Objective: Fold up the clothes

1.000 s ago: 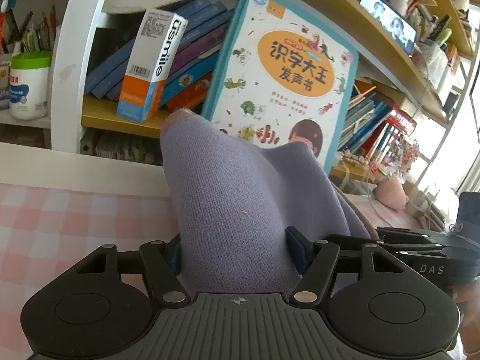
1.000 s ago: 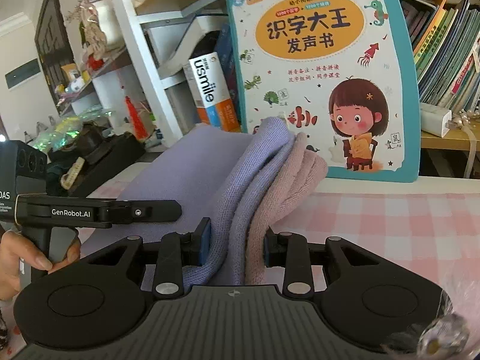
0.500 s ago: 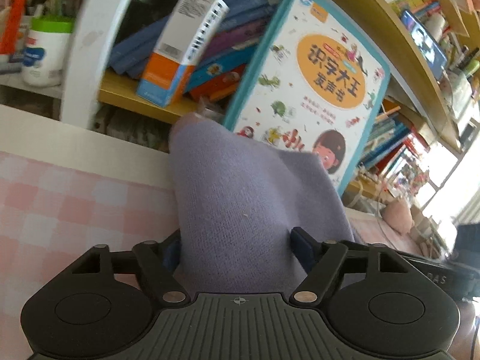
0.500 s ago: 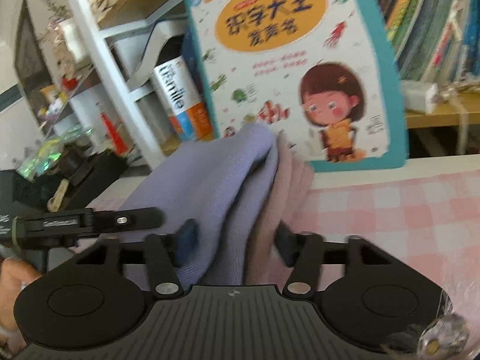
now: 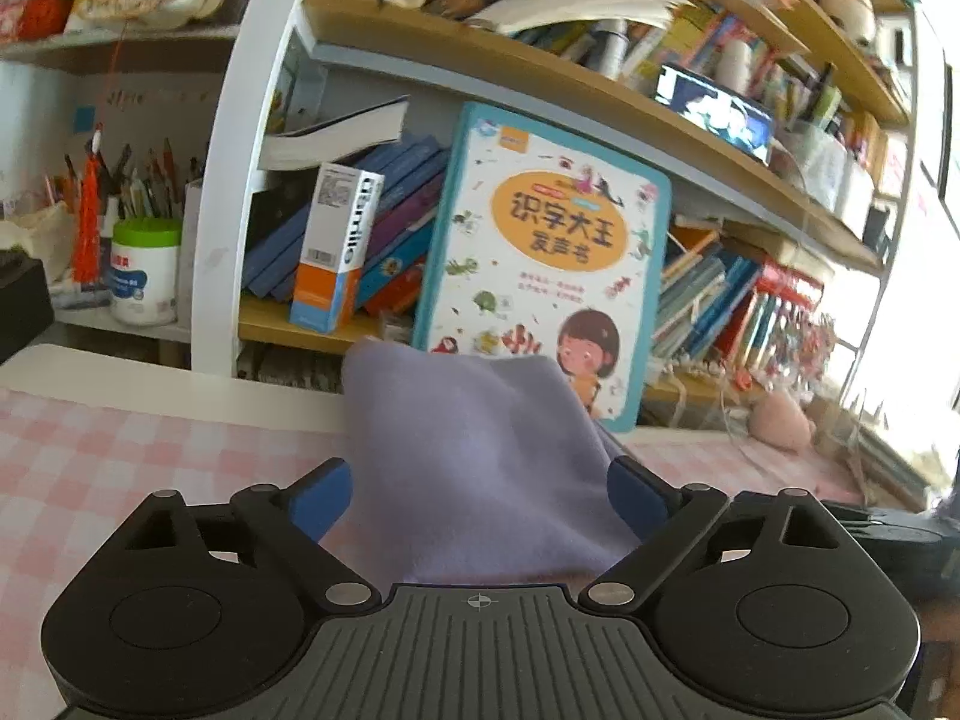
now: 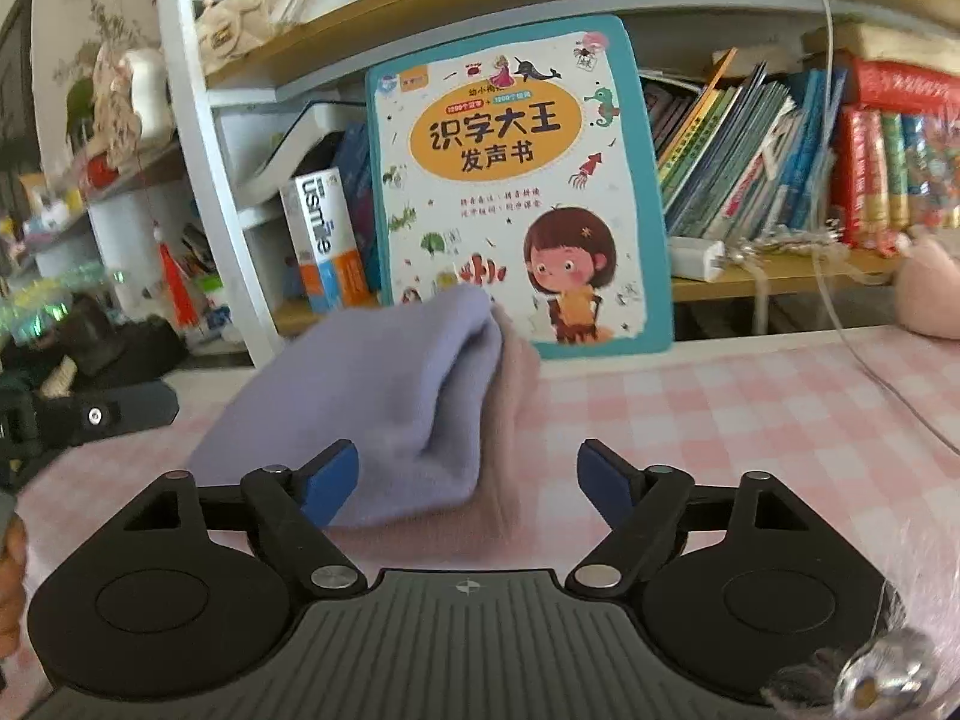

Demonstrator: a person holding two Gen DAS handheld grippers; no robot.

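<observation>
A folded knit garment, lavender on top [image 5: 474, 450] with a pink layer under it [image 6: 519, 420], lies on the pink checked tablecloth [image 5: 90, 468]. It also shows in the right wrist view [image 6: 384, 408]. My left gripper [image 5: 479, 495] is open, its blue pads either side of the garment's near edge and apart from it. My right gripper [image 6: 468, 480] is open around the garment's right end, not touching. The left gripper's body [image 6: 90, 414] shows at the left of the right wrist view.
A big children's book [image 6: 516, 192] leans against the bookshelf just behind the garment. A white and orange box [image 5: 336, 246] and slanted books stand on the shelf. A pink plush [image 6: 930, 288] and a thin cable [image 6: 870, 372] lie on the table's right.
Both grippers have opened and let go of the garment, which now lies lower and flatter on the cloth. Both cameras have pulled back a little.
</observation>
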